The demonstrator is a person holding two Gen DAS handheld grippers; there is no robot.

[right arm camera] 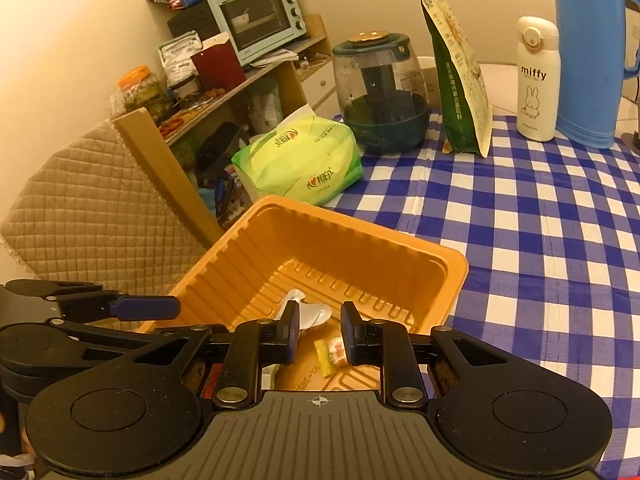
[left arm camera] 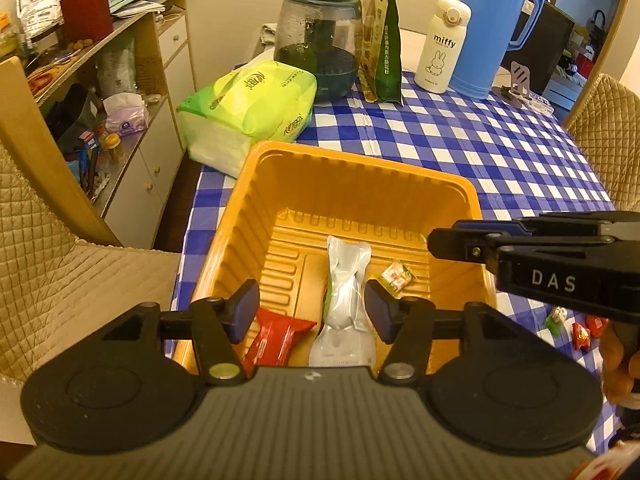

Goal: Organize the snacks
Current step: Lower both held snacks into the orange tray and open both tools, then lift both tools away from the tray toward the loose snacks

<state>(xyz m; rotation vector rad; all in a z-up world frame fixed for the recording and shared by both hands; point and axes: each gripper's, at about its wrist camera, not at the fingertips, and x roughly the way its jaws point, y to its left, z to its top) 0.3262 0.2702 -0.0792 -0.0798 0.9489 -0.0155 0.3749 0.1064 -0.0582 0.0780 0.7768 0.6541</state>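
Note:
An orange plastic tray (left arm camera: 256, 216) sits on the checked tablecloth; it also shows in the right wrist view (right arm camera: 456, 280). In it lie a white pouch (left arm camera: 344, 296), a red snack pack (left arm camera: 276, 340) and a small yellow-wrapped candy (left arm camera: 396, 276), which also shows in the right wrist view (right arm camera: 334, 354). My left gripper (left arm camera: 312, 312) is open above the tray, its jaws either side of the white pouch without touching. My right gripper (right arm camera: 319, 336) is open and empty above the candy; it also shows in the left wrist view (left arm camera: 444, 240) over the tray's right rim.
Loose small candies (left arm camera: 576, 328) lie on the cloth right of the tray. Behind the tray are a green tissue pack (left arm camera: 248, 116), a dark jar (left arm camera: 320, 44), a green snack bag (left arm camera: 380, 40), a white Miffy bottle (left arm camera: 440, 48) and a blue jug (left arm camera: 496, 28). A padded chair (left arm camera: 60, 272) stands left.

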